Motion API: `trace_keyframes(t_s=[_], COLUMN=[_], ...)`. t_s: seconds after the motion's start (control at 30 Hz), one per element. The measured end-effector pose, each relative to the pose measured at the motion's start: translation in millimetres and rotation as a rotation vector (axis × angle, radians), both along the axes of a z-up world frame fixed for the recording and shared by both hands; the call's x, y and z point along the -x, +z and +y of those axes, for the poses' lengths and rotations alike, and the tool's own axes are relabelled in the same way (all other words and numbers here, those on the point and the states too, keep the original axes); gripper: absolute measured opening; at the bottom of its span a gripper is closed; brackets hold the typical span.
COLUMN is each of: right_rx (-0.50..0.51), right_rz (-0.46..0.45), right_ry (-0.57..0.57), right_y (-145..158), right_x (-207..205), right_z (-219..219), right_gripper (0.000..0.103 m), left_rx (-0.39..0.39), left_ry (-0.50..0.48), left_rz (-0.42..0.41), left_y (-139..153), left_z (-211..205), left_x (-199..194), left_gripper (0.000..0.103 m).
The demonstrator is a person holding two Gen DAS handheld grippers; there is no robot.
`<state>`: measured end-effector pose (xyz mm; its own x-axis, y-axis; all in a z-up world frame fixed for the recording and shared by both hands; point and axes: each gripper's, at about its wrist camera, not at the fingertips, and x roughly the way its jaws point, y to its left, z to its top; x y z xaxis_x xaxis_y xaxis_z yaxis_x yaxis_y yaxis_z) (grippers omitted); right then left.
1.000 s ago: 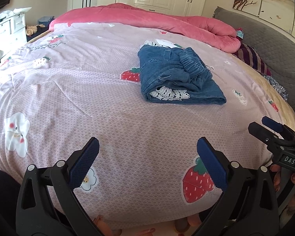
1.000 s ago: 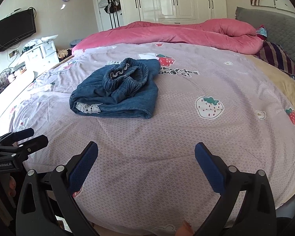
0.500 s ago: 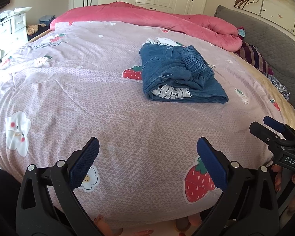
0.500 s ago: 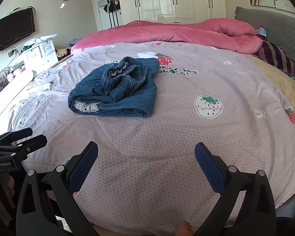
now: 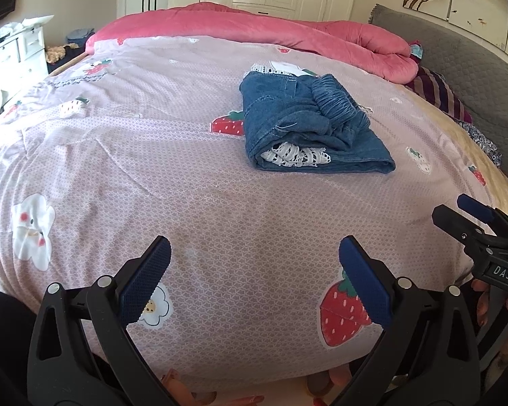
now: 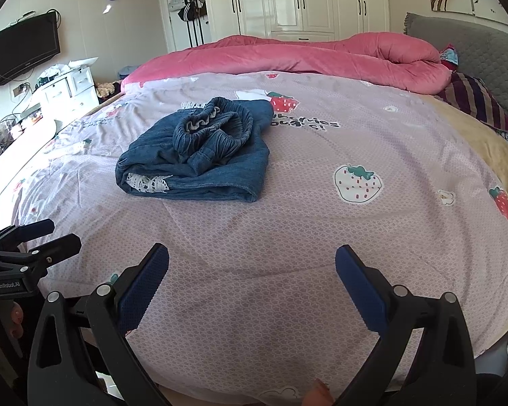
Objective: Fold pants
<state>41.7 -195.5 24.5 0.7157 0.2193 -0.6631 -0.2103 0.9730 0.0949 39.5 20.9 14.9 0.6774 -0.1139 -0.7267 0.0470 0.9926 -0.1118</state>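
Now | folded denim pants [image 5: 308,128] flat on bed [image 5: 152,176], lace hem toward near edge, waistband away | left gripper [image 5: 254,274] wide, empty | right gripper [image 6: 252,280] wide, empty

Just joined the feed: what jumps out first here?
The folded blue denim pants lying mid-bed on the lilac strawberry-print sheet, white lace showing at the near edge. Behind them a pink quilt is bunched along the far side. The left hand-held gripper and right hand-held gripper are open and empty.
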Motion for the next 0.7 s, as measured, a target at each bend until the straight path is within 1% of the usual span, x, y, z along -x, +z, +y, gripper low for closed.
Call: trace_keyframes(t_s=[0.53, 0.63, 0.7], right_rx=[0.01, 0.015, 0.018], right_rz=[0.003, 0.003, 0.003], right_ry=[-0.001, -0.003, -0.005], right_y=[-1.3, -1.6, -1.8], right_x=[-1.0, -1.3, -1.8], right_z=[0.2, -0.3, -0.6], right_gripper=[0.098, 0.098, 0.098], left_rx=[-0.01, -0.002, -0.011], left_ry=[0.004, 0.004, 0.008], left_rz=[-0.007, 0.001, 0.004], left_y=[1.6, 1.0, 0.4], left_z=[-1.1, -1.2, -2.4], left_x=[0.3, -0.1, -1.3], left_gripper=[0.093, 0.093, 0.093])
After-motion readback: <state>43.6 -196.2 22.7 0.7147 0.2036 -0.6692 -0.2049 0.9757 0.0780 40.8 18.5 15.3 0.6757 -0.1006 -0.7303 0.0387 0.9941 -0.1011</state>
